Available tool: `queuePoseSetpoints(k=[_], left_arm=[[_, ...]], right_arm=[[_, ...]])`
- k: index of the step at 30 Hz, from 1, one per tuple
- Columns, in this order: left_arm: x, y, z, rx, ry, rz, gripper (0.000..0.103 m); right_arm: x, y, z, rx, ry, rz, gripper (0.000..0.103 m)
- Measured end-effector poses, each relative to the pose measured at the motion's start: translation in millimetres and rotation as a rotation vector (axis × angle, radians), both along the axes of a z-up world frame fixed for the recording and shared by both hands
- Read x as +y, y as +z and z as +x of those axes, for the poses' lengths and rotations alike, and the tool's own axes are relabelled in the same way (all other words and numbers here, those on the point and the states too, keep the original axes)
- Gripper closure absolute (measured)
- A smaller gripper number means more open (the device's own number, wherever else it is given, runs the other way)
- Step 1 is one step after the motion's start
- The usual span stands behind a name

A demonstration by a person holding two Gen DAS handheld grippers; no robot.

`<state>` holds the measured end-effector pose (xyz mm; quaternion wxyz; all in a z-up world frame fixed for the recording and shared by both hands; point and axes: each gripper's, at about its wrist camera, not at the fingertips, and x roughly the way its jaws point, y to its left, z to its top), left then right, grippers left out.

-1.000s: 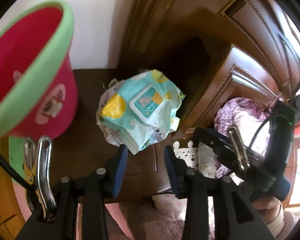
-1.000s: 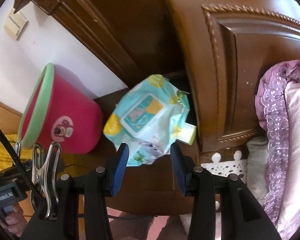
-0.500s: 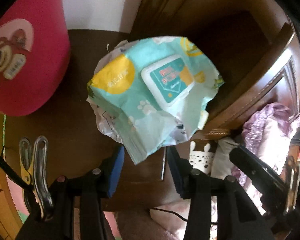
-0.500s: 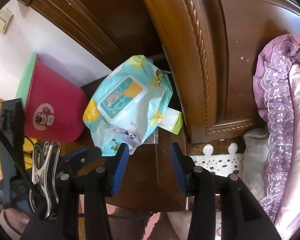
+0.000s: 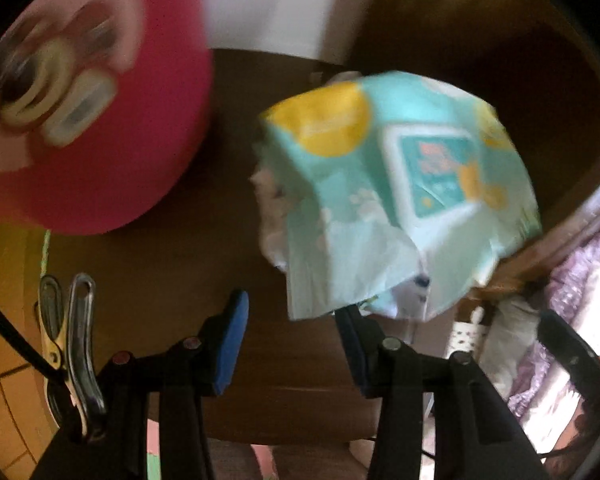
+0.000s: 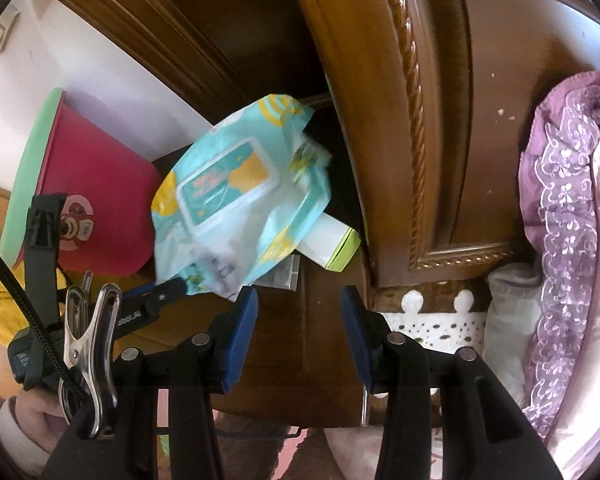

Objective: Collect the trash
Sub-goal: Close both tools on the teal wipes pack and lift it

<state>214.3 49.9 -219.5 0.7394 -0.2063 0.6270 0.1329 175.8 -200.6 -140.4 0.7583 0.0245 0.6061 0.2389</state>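
Note:
A crumpled teal and yellow wipes pack (image 5: 400, 184) lies on a dark wooden nightstand (image 5: 172, 264), blurred in the left wrist view. My left gripper (image 5: 292, 332) points steeply down at it and is open. The pack's lower corner hangs just above the gap, over the right finger. In the right wrist view one left finger (image 6: 168, 290) meets the lower edge of the pack (image 6: 236, 200). A white and green box (image 6: 332, 240) pokes out from under the pack. My right gripper (image 6: 298, 308) is open and empty, nearer the front of the nightstand (image 6: 300, 352).
A red bucket (image 6: 96, 184) with a green rim stands left of the pack, against the white wall. A carved wooden headboard (image 6: 420, 120) rises to the right, with purple lace bedding (image 6: 572, 240) beyond it. A hand (image 6: 24, 420) shows low on the left.
My left gripper has dropped toward the pack, which now looks larger and sits further right; the bucket slid to the upper left. The left finger has entered the right wrist view.

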Motion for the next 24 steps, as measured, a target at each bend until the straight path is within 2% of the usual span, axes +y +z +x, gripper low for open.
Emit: queuePoseSetpoints(k=[5, 8, 19, 21, 24], left_arm=[[24.4, -6.8, -11.7, 0.020, 0.072, 0.007, 0.056], [27.1, -9.0, -14.9, 0.023, 0.058, 0.031, 0.056], [26.9, -1.9, -23.7, -0.017, 0.016, -0.009, 0.056], [26.5, 1.2, -25.5, -0.026, 0.009, -0.020, 0.056], [27.1, 6.9, -30.9, -0.042, -0.010, -0.031, 0.056]], right_arm=[[8.3, -6.0, 9.5, -0.007, 0.023, -0.019, 0.059], [17.1, -8.0, 15.1, -0.011, 0.043, -0.023, 0.059], [58.5, -43.5, 43.2, 0.012, 0.084, -0.036, 0.060], [62.9, -48.9, 44.2, 0.014, 0.107, -0.040, 0.080], [69.3, -55.1, 35.6, 0.008, 0.183, -0.098, 0.083]])
